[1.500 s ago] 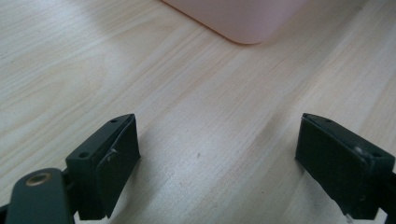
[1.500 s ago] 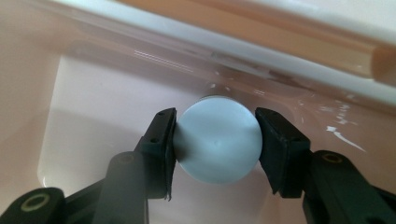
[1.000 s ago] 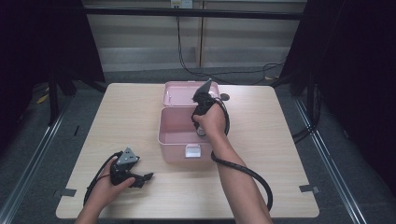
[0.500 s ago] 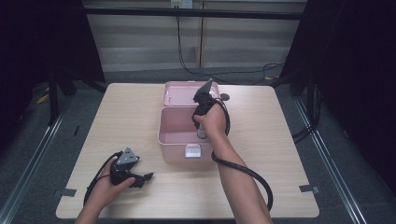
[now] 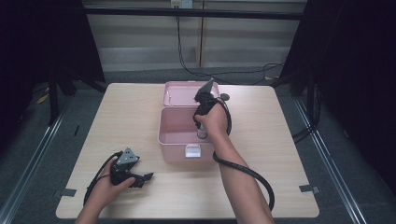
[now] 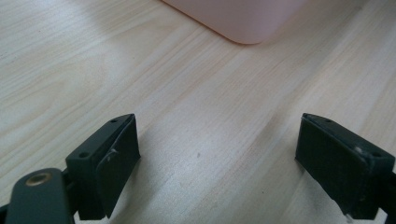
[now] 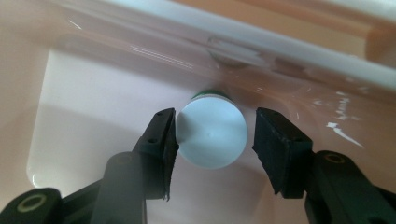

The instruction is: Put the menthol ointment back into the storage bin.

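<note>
A small bottle with a round white cap (image 7: 212, 140) and a green rim stands inside an open pink box (image 5: 161, 135), near its right wall. My right gripper (image 7: 215, 133) points down into the box with the cap between its jaws. The left pad (image 7: 169, 135) is at the cap's edge, and a thin gap shows at the right pad (image 7: 271, 149). From above, the hand covers most of the right gripper (image 5: 201, 130). My left gripper (image 5: 148, 177) lies open on the table (image 5: 280, 140) at the front left, with bare wood between its jaws (image 6: 217, 158).
The box's lid (image 5: 180, 94) lies back flat behind it, and a white latch (image 5: 192, 150) sits on its front wall. A corner of the pink box (image 6: 243, 18) lies ahead of the left gripper. A black cable (image 5: 252, 175) trails from the right gripper along the forearm.
</note>
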`<state>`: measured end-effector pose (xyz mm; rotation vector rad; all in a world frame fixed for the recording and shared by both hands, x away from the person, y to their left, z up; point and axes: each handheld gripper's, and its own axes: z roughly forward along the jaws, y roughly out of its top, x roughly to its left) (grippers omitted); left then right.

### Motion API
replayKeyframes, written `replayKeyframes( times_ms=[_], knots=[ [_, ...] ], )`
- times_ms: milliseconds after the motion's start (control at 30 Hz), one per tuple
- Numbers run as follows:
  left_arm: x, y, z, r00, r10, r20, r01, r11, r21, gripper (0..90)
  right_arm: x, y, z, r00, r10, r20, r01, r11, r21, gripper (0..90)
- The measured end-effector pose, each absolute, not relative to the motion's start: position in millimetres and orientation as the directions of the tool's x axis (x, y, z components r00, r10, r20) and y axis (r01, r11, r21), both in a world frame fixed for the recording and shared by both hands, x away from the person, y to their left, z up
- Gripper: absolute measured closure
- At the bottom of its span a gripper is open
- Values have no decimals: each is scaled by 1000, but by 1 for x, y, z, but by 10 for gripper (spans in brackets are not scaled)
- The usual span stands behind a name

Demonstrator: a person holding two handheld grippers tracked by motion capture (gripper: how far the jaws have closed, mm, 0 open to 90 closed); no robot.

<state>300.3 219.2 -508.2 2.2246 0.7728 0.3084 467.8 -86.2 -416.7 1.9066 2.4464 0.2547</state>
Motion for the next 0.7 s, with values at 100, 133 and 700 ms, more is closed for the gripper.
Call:
replayKeyframes(
  times_ms=[100, 133, 700],
  knots=[
    [300, 219, -508, 789, 614, -17, 434, -538, 722, 129, 466, -87, -414, -253, 964, 82, 960, 239, 145, 484],
    [300, 219, -508, 789, 614, -17, 434, -538, 722, 129, 465, -87, -412, -251, 964, 85, 960, 237, 149, 483],
    [300, 219, -508, 789, 614, -18, 435, -538, 722, 126, 453, -87, -379, -325, 942, 88, 936, 307, 175, 418]
  ],
)
